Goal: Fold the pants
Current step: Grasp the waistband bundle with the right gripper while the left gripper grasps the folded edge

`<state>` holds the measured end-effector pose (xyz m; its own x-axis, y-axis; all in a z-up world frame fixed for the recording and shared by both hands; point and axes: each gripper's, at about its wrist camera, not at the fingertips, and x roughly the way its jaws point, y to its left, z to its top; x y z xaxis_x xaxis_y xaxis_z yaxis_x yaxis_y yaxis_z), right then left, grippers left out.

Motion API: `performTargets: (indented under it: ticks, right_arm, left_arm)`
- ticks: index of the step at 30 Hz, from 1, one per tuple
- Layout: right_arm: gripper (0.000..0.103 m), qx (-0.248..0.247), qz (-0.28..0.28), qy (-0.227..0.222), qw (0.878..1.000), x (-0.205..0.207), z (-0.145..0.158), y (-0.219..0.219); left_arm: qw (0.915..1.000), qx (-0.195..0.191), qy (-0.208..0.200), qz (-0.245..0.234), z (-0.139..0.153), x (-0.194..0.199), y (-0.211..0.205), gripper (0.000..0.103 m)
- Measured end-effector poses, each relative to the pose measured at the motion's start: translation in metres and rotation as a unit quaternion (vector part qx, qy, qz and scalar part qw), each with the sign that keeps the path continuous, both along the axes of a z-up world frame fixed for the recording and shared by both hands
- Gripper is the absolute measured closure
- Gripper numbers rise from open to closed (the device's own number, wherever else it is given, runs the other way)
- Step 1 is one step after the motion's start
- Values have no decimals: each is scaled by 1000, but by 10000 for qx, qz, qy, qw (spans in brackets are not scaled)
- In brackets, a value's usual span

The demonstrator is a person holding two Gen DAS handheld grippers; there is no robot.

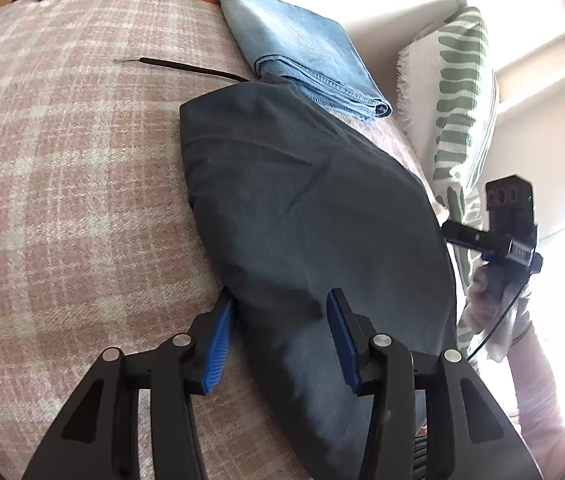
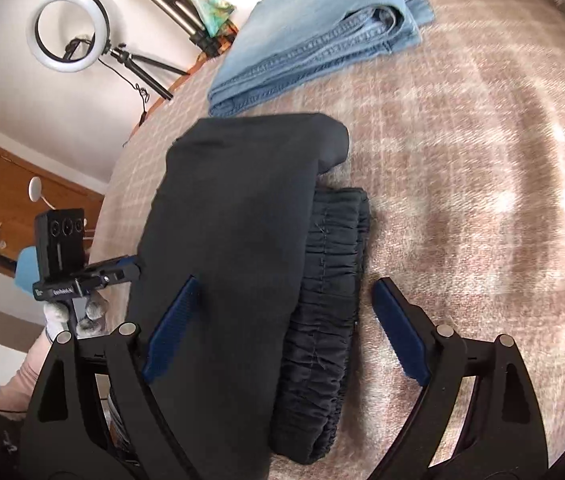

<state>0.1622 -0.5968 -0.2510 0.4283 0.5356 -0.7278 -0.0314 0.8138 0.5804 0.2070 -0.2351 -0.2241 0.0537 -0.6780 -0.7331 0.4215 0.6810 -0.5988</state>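
black pants' near end under right gripper

Open plaid blanket left of left gripper's fingers, room to slide. Ahead: dark pants, then folded jeans blocking. Black hanger ahead-left. Right gripper: blanket free right of fingers.

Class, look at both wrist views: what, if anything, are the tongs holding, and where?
Nothing held: left tongs and right tongs both open over the dark pants.
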Motion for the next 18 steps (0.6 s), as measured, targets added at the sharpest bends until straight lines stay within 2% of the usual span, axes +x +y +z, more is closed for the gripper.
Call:
performTargets:
  ticks: [3, 9, 15, 17, 18]
  right_arm:
    - [7, 189, 103, -129, 9997, 0, -4, -1]
    - [15, 893, 322, -288, 9951, -12, -9, -10]
    - [20, 981, 353, -310, 9941, 1, -14, 1]
    - [30, 811, 487, -302, 9951, 1, -9, 8]
    - [40, 743, 556, -298, 9952, 0, -7, 11]
  left_arm:
    - [9998, -161, 79, 28, -2, 3, 3, 57]
    - [9997, -189, -74, -119, -1, 2, 1, 56]
    - [9996, -112, -179, -200, 1, 5, -13, 57]
    - [9993, -14, -279, -245, 3, 4, -19, 57]
    - [9991, 41, -324, -266, 4, 3, -22, 58]
